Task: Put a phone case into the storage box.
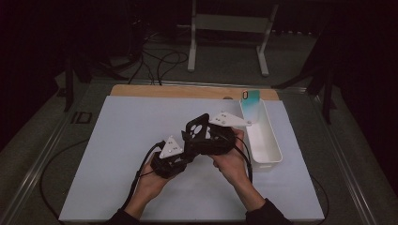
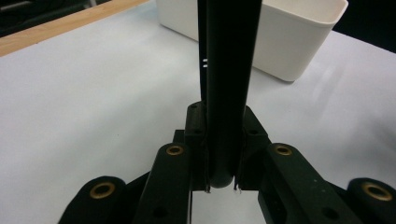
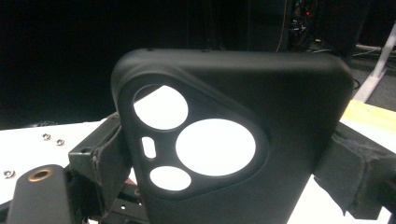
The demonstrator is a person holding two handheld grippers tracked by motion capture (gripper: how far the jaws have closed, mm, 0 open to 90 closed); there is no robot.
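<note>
You're pinching the black phone case edge-on in your left gripper, above mid-table, so the right gripper is straddling its flat sides; those jaws are looking wide but seemingly touching it (hard to say). The white bin with a teal case is waiting just beside.

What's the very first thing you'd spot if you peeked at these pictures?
A black phone case with round camera holes sits big in the right gripper view, held above the middle of the white table. The left gripper pinches its thin edge, and the right gripper holds its sides. At the right stands a white bin with a teal phone case inside.
</note>
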